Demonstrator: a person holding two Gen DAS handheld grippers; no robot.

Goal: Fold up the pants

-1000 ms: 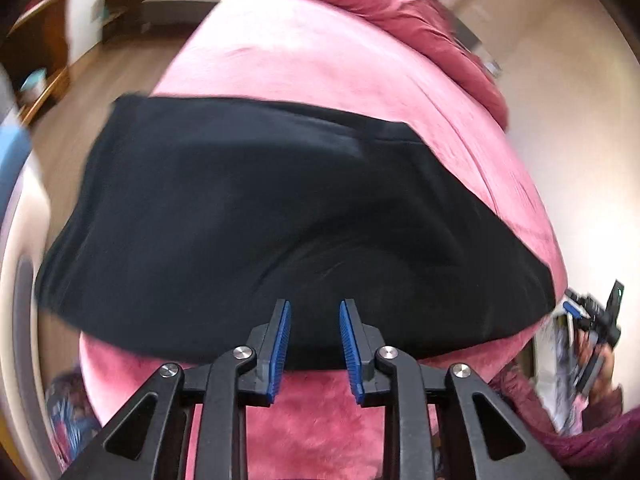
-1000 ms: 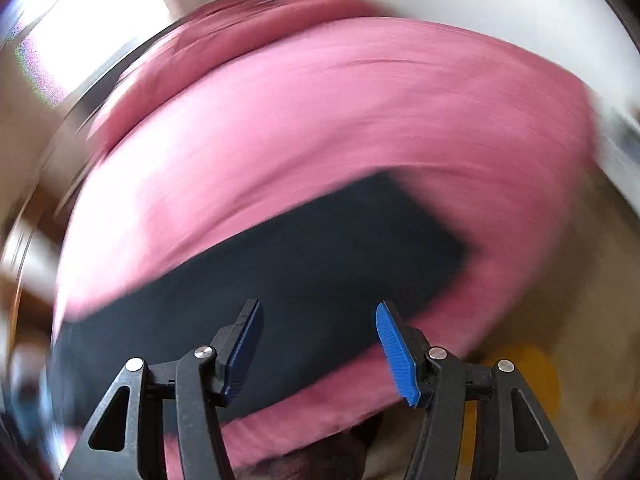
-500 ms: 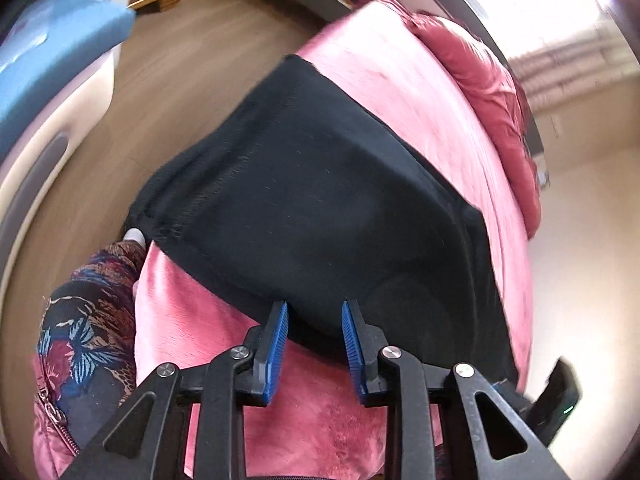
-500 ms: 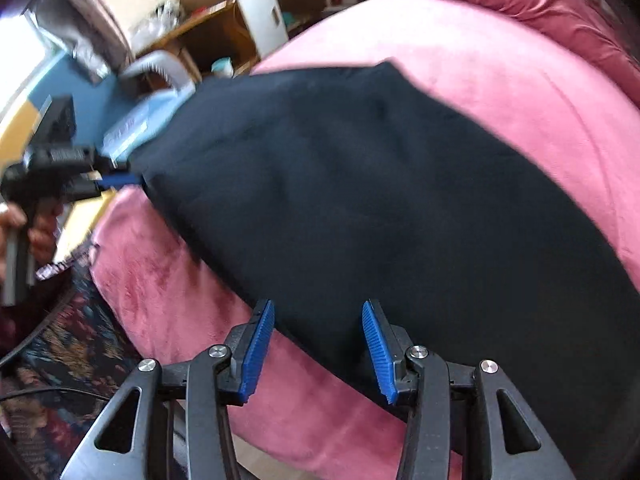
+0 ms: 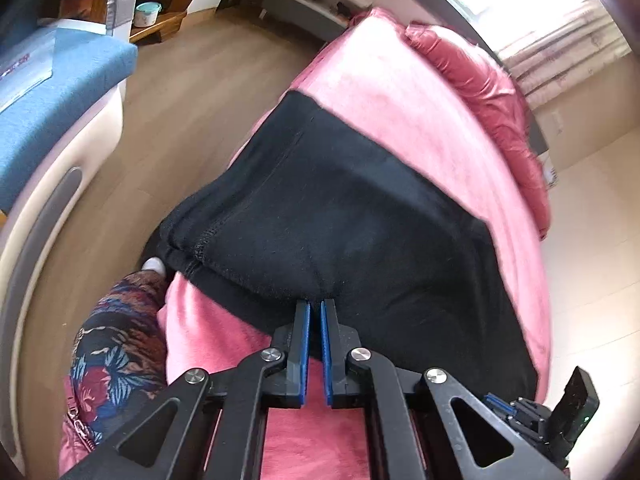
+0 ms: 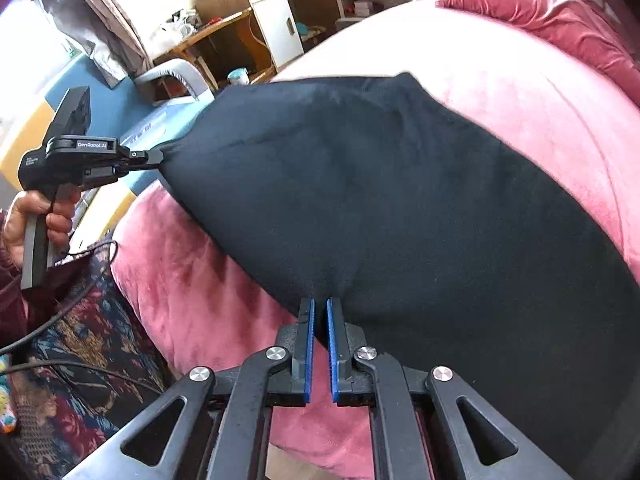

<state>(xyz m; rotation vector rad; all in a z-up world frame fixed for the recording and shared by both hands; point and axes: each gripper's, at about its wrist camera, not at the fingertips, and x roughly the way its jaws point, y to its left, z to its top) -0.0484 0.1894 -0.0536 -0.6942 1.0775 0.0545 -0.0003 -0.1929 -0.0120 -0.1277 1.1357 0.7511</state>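
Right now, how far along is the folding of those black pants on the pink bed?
Done: the black fabric pants lie spread flat across the pink velvety bed cover. In hand: the left claw and the right claw are each shut on the near edge, the cloth puckering at both pinches. Left: I see no crosswise fold yet, so lifting that edge over probably comes next.

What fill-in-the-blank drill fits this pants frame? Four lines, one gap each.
1. The pants are coloured ____.
2. They lie on a ____ velvety cover.
3. The left tool is ____ on the pants' near edge.
4. The right tool grips the same ____ edge.

Missing: black; pink; shut; near
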